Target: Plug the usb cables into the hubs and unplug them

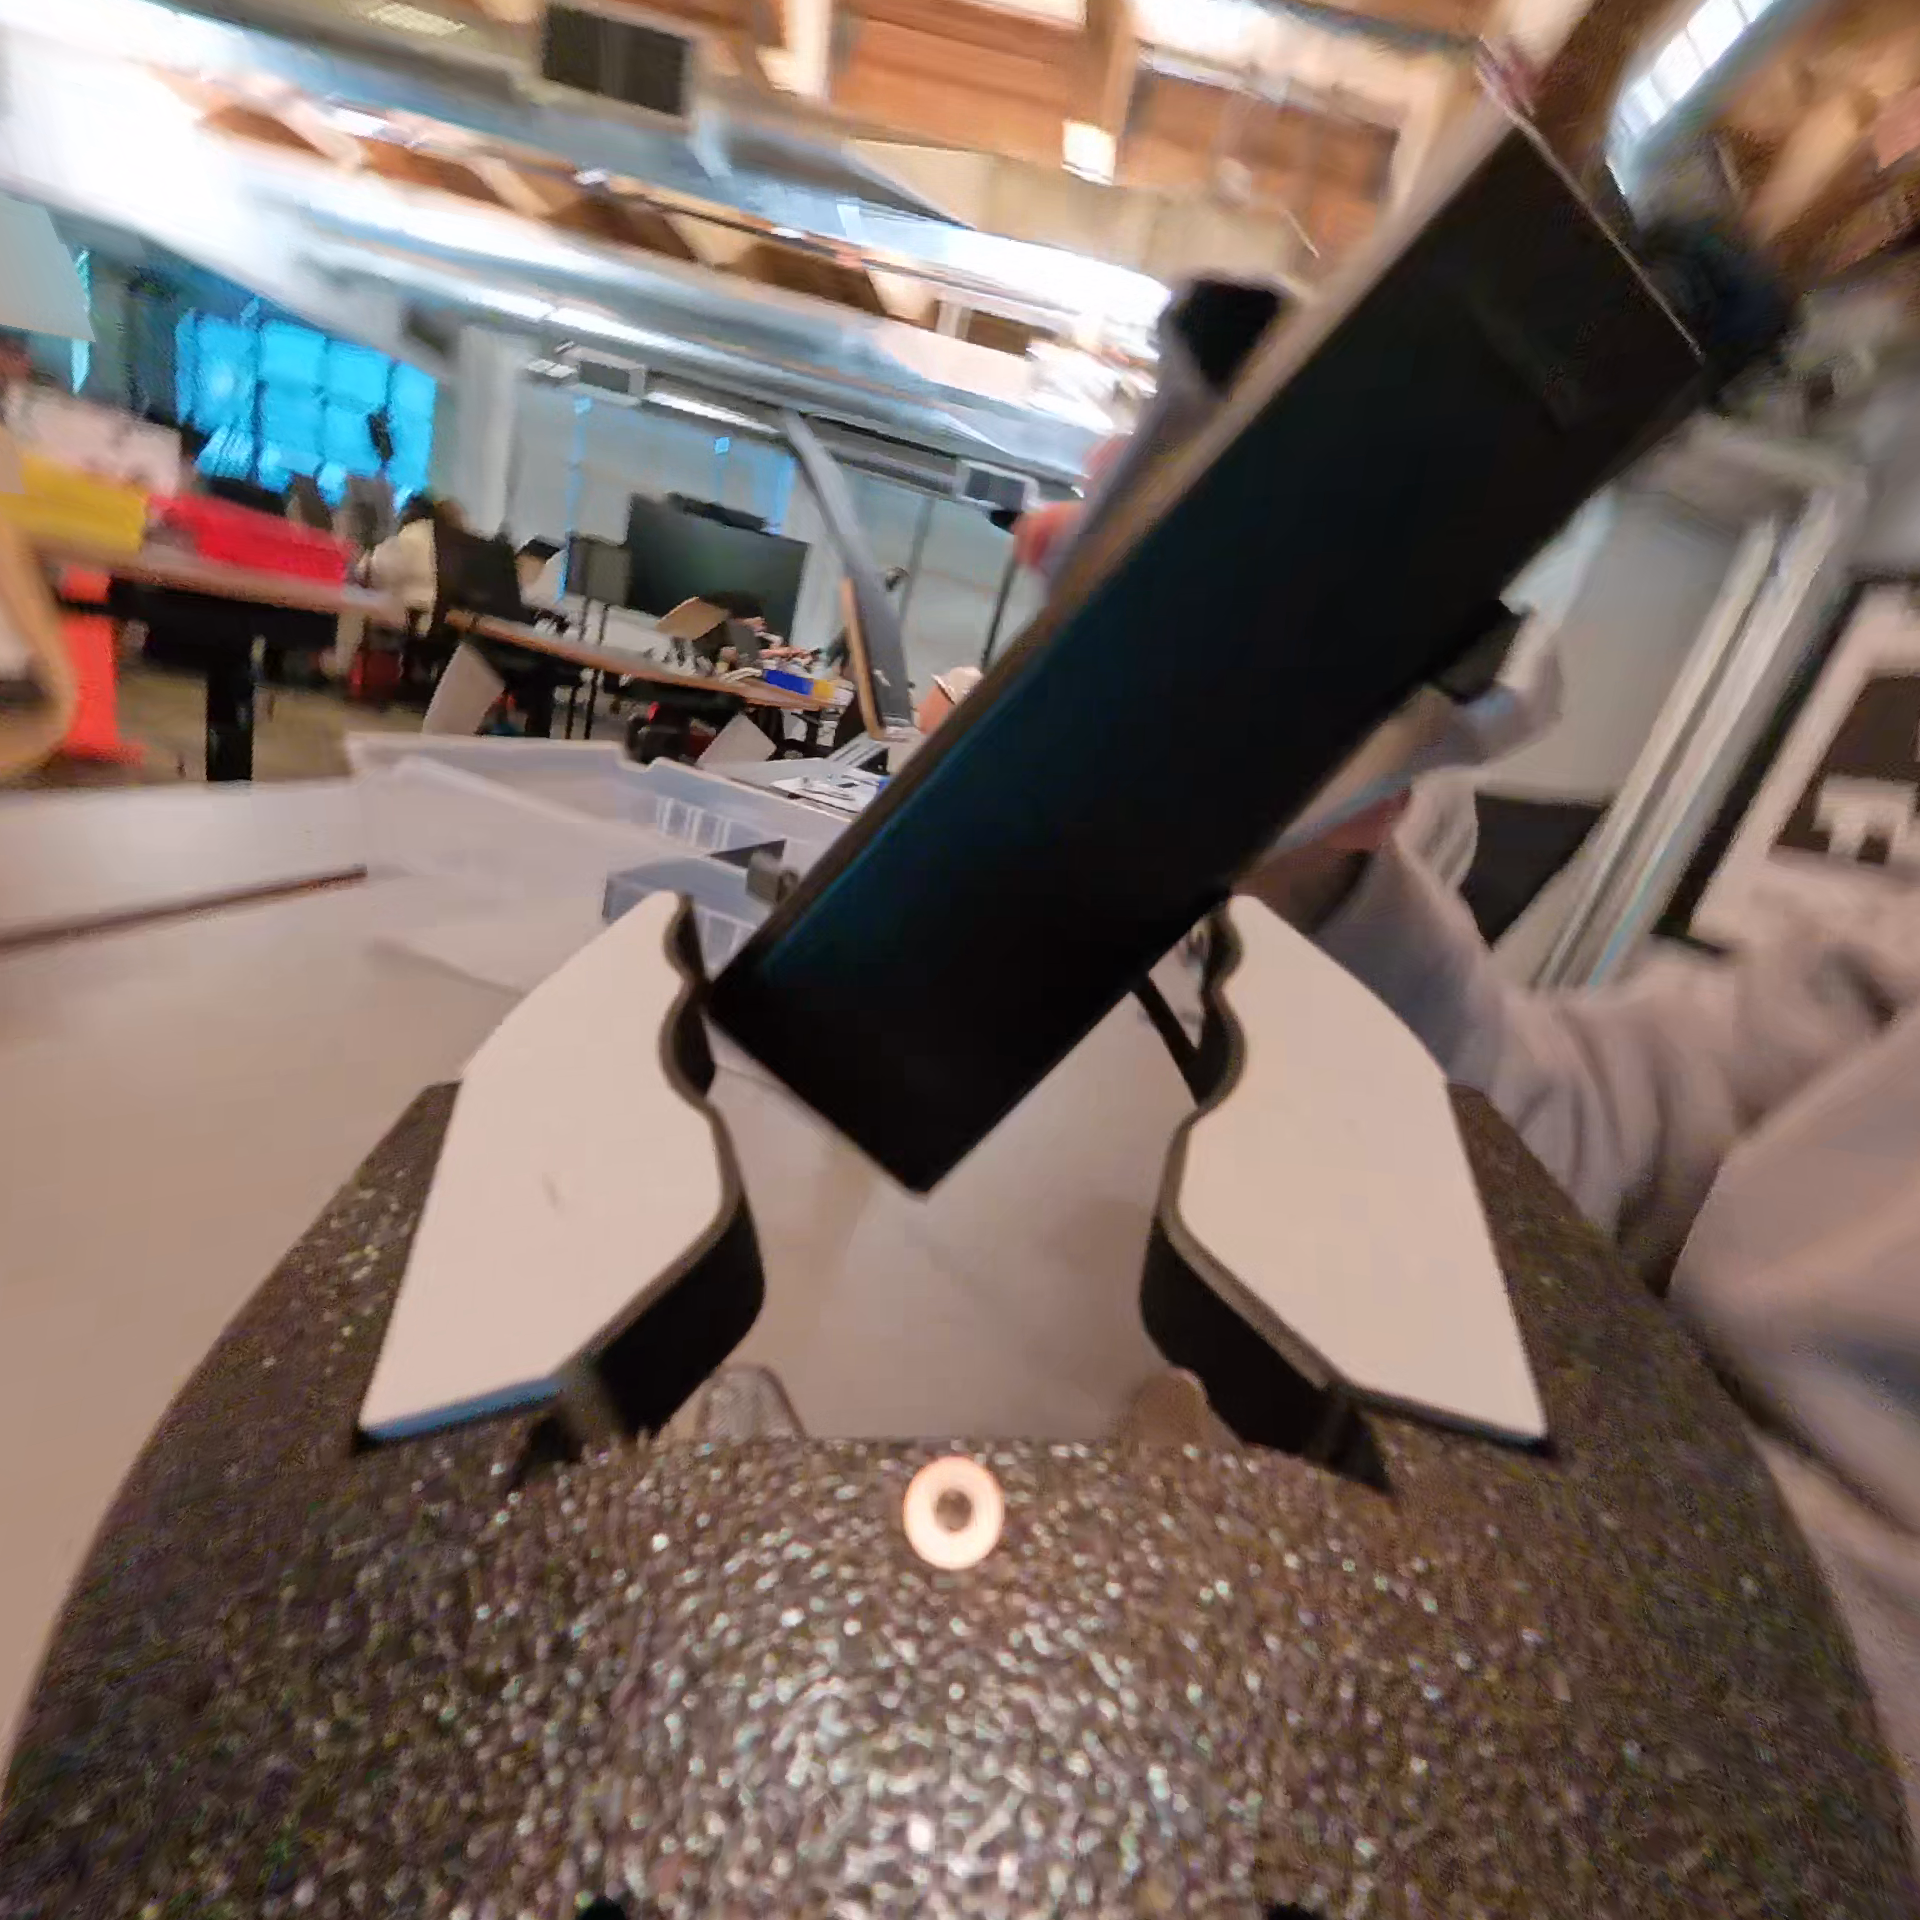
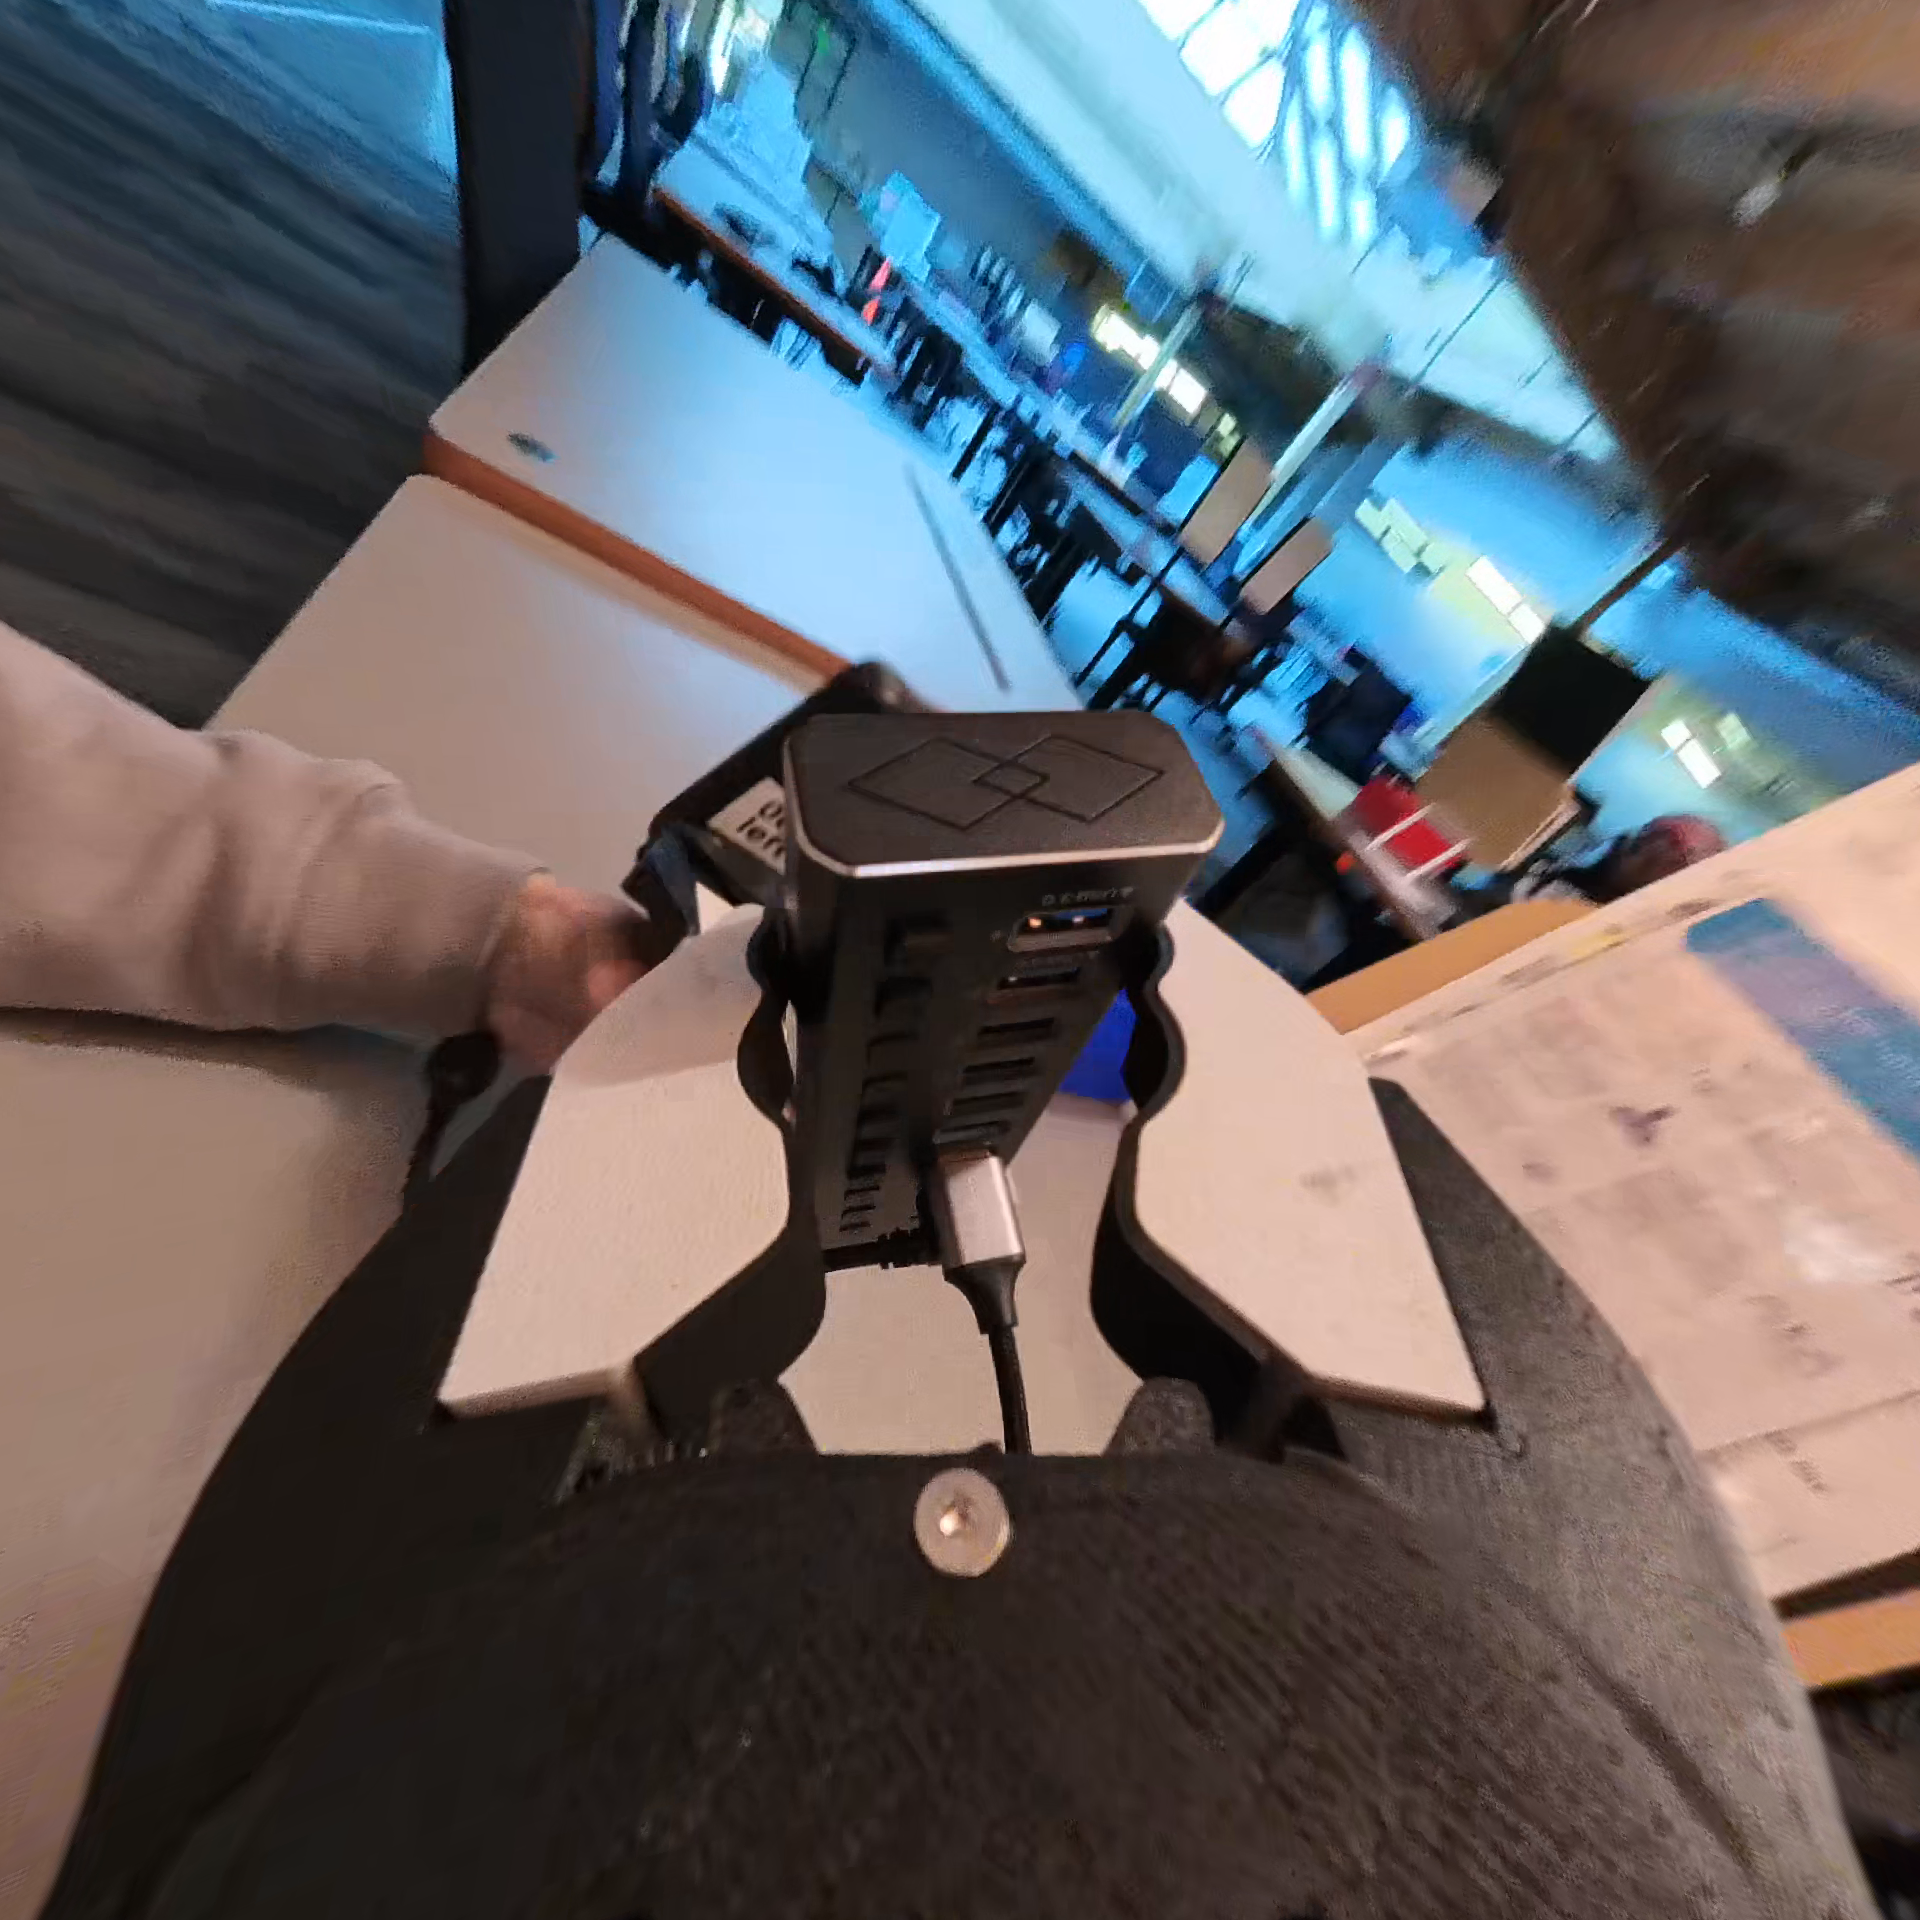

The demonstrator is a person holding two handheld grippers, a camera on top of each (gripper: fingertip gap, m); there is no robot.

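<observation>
dark hub (image 2: 966, 997) filling the gap between the right gripper (image 2: 961, 1023) fingers, cardboard box (image 2: 1662, 1122) close right, white table (image 2: 582, 665) open beyond

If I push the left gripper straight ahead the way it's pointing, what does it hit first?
The black hub: its lower end already sits between the open left gripper fingers, slanting up to the right. Beyond it lie clear plastic bins on the table, though depth is unclear.

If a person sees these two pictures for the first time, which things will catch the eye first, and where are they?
In the right wrist view, the dark USB hub stands upright in the centre, clamped by the right gripper, with a silver-ended cable plugged in near its bottom. In the left wrist view, a long black box slants across the frame from the open left gripper toward the upper right.
</observation>
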